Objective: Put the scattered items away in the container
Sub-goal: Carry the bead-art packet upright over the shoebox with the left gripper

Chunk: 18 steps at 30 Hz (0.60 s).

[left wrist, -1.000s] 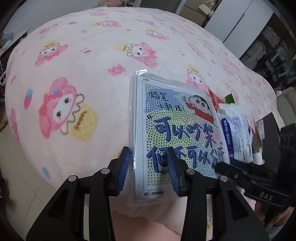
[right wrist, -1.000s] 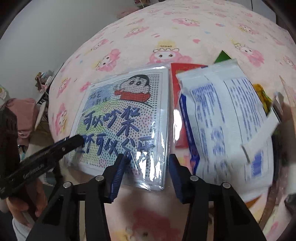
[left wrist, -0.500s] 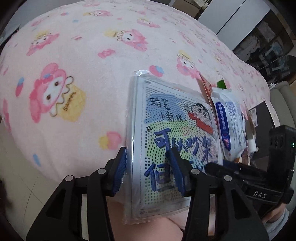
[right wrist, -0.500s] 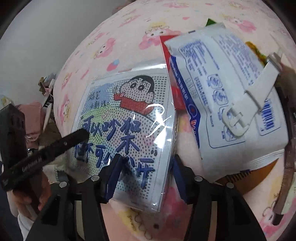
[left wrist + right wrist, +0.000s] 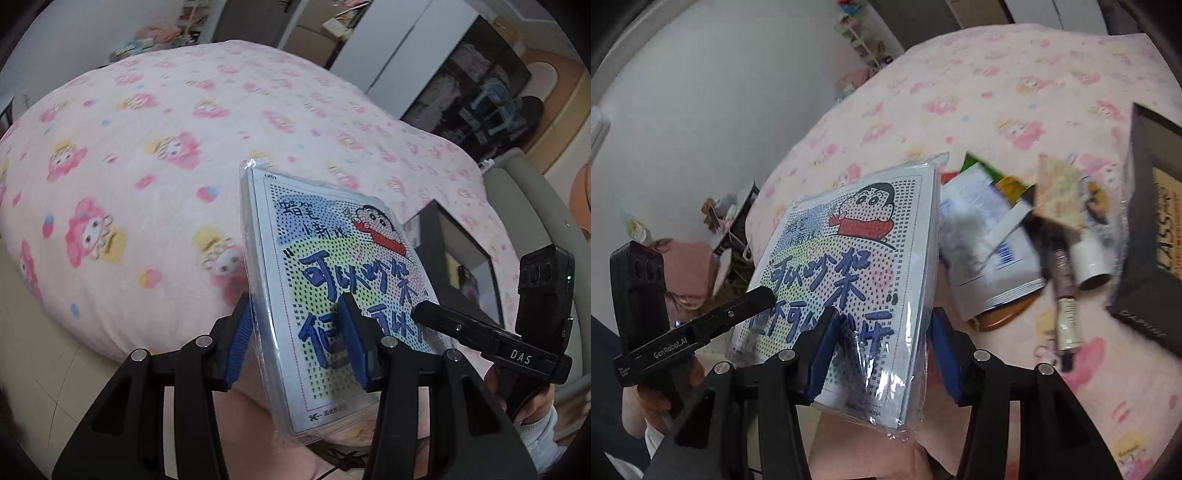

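- Above the pink cartoon-print bed (image 5: 155, 122), I held the plastic-wrapped cartoon craft kit (image 5: 343, 273) tilted, off the blanket, between both tools.
- My left tool (image 5: 295, 343) had one blue pad behind the kit's left edge and the other on its printed face, so it was gripping the kit.
- My right tool (image 5: 882, 349) had its pads on either side of the kit's (image 5: 857, 280) lower right corner, over the crinkled wrap, gripping it as well.
- Only the right wrist view showed the scattered items lying on the bed beyond the kit: a white and blue pouch (image 5: 990, 240), a white tube (image 5: 1091, 266), a slim brown stick (image 5: 1062, 284) and a pale card (image 5: 1058, 188), all blurred.
- That view also caught the black box (image 5: 1145, 258) at the right edge, with printed lettering inside.
- From the left wrist view, the same box (image 5: 461, 258) showed past the kit's right edge, and the loose items were hidden behind the kit.
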Motion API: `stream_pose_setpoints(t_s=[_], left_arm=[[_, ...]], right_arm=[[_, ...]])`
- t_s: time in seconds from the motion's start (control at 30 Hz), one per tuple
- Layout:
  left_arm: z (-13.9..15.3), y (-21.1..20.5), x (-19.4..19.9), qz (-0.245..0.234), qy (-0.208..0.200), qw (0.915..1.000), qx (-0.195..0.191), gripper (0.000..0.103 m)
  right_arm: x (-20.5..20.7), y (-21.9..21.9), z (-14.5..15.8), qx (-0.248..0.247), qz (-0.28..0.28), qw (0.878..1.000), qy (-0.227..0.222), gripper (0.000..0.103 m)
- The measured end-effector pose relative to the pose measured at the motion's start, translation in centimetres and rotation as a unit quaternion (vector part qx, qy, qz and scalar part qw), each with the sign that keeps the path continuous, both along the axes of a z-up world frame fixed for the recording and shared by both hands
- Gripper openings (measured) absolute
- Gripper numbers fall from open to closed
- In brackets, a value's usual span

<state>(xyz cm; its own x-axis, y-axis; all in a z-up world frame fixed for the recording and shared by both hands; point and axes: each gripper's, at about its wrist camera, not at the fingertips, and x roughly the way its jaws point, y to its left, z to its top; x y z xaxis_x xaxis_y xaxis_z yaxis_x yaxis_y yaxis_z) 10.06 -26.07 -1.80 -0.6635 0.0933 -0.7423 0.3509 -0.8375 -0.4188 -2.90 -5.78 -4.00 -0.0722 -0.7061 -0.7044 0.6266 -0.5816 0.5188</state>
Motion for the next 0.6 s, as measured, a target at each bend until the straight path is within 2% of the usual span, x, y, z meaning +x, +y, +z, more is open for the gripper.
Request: stream_pose_setpoints(t_s=[0.23,0.47,0.6], left_arm=[[2.7,6.6,-7.6,-0.097,0.032,0.9948,-0.003,0.047],[2.5,16.2,-18.4,-0.217,0.038,0.9753,0.012,0.046],[0.9,20.8,-23.5,-0.258,0.014,0.9660,0.019,0.045]], right_arm=[[-2.7,9.2,3.1,-0.033,-0.087,0.995,0.018,0.045],[-6.2,20.4,4.3,-0.023,-0.205,0.978,0.039,0.045],[-8.7,25.1,3.8,0.000,-0.249,0.968,0.045,0.045]])
